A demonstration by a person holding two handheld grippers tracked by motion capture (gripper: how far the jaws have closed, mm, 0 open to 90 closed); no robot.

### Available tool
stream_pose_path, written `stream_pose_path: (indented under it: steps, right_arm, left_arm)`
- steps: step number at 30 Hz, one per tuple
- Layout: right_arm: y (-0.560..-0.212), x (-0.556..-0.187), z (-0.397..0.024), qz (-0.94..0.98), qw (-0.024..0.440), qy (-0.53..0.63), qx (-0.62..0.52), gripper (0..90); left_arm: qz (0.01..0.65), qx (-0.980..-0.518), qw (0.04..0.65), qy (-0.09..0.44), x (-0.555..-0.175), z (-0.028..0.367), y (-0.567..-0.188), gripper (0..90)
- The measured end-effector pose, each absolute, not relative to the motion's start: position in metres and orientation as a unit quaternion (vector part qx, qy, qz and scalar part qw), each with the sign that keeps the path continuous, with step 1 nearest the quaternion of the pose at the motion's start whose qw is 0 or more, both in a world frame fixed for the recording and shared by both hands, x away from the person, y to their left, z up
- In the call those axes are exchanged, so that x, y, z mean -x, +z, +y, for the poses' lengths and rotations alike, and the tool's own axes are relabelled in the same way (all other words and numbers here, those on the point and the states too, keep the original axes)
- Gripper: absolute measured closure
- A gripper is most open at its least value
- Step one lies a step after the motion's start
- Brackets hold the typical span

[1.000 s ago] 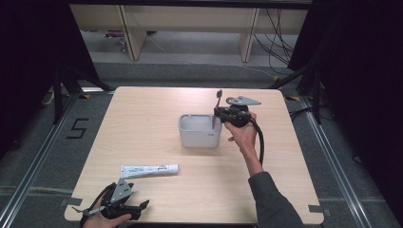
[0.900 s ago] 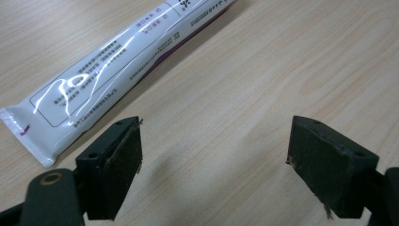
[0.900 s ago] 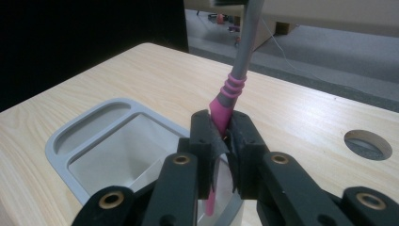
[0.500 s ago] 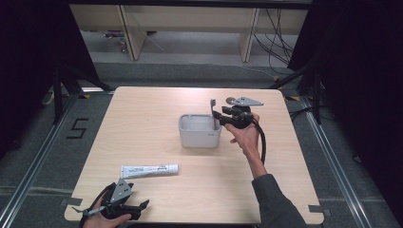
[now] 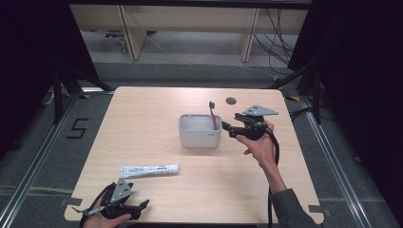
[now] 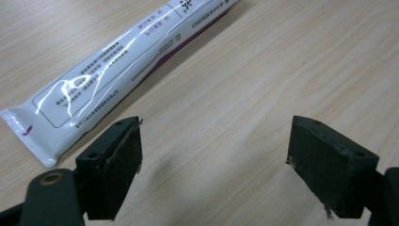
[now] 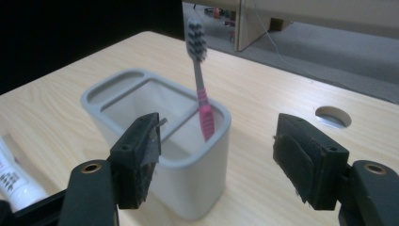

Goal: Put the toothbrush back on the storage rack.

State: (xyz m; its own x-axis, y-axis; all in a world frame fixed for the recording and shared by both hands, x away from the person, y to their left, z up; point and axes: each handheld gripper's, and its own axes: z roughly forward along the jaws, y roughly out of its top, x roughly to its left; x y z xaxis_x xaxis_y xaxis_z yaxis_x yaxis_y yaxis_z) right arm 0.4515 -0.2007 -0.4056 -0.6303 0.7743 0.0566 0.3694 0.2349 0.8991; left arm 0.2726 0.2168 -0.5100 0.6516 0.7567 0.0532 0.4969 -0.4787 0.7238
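Toothbrush [image 5: 212, 114] now stands head-up in the grey holder [image 5: 200, 137], released as the right claw [image 5: 227, 128], jaws just opened wide and empty, backs away; placement looks complete.

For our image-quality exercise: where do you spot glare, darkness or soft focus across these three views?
Left gripper view: white glare streaks on the toothpaste tube. High view: table evenly lit, surroundings black. Right gripper view: toothbrush and holder sharp, floor behind soft, upper left dark.
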Motion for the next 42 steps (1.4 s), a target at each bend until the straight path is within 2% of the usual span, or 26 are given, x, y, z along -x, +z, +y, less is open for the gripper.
stream_pose_path:
  steps: [19, 21, 29, 31, 33, 42]
  right_arm:
    - [-0.429, -0.411, -0.228, 0.779, 0.187, 0.445, -0.400, 33.0]
    - [-0.432, -0.409, -0.232, 0.785, 0.198, 0.440, -0.388, 33.0]
    - [-0.445, -0.390, -0.238, 0.792, 0.179, 0.417, -0.407, 33.1]
    - [-0.448, -0.389, -0.241, 0.798, 0.192, 0.415, -0.393, 33.1]
    - [-0.451, -0.385, -0.241, 0.795, 0.177, 0.416, -0.404, 33.1]
    - [-0.460, -0.371, -0.243, 0.804, 0.179, 0.403, -0.398, 33.2]
  left_arm:
    - [0.369, -0.841, 0.349, 0.188, -0.273, 0.218, -0.509, 17.7]
    - [0.368, -0.841, 0.349, 0.188, -0.273, 0.218, -0.509, 17.7]
    - [0.372, -0.839, 0.349, 0.192, -0.273, 0.218, -0.510, 17.7]
    - [0.373, -0.838, 0.349, 0.192, -0.273, 0.218, -0.510, 17.7]
    - [0.373, -0.838, 0.349, 0.192, -0.273, 0.218, -0.510, 17.7]
    - [0.370, -0.840, 0.348, 0.189, -0.273, 0.218, -0.510, 17.7]
